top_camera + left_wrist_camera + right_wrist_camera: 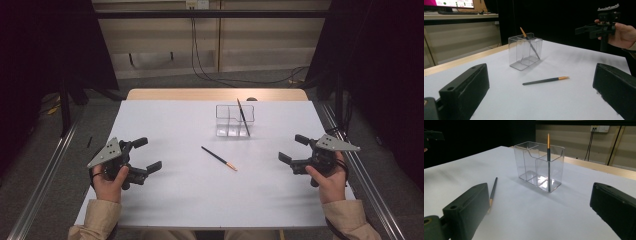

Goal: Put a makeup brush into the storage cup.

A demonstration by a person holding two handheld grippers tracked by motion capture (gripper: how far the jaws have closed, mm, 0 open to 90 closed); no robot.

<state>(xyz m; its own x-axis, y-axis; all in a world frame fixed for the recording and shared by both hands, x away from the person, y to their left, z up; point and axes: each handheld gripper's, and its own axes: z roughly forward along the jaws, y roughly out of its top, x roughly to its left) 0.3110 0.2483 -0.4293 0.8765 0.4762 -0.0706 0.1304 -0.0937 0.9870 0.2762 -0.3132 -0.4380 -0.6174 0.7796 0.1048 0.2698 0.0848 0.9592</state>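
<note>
Two pens were on the table (pixel 170 195). One pen (pixel 219 158) lay flat near the middle, between the two grippers and touching neither. The other pen (pixel 243 117) stood tilted inside the clear holder (pixel 227 120), in its right end compartment. The holder had several compartments; the exact number was hard to make out. The left gripper (pixel 146 154) and the right gripper (pixel 292 147) both had jaws wide apart, holding nothing.

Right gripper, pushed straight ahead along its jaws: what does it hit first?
Probably the clear holder: it stands dead ahead between the open jaws of the right gripper, bare table before it. The loose pen lies off toward one jaw, likely missed. Depth is uncertain.
</note>
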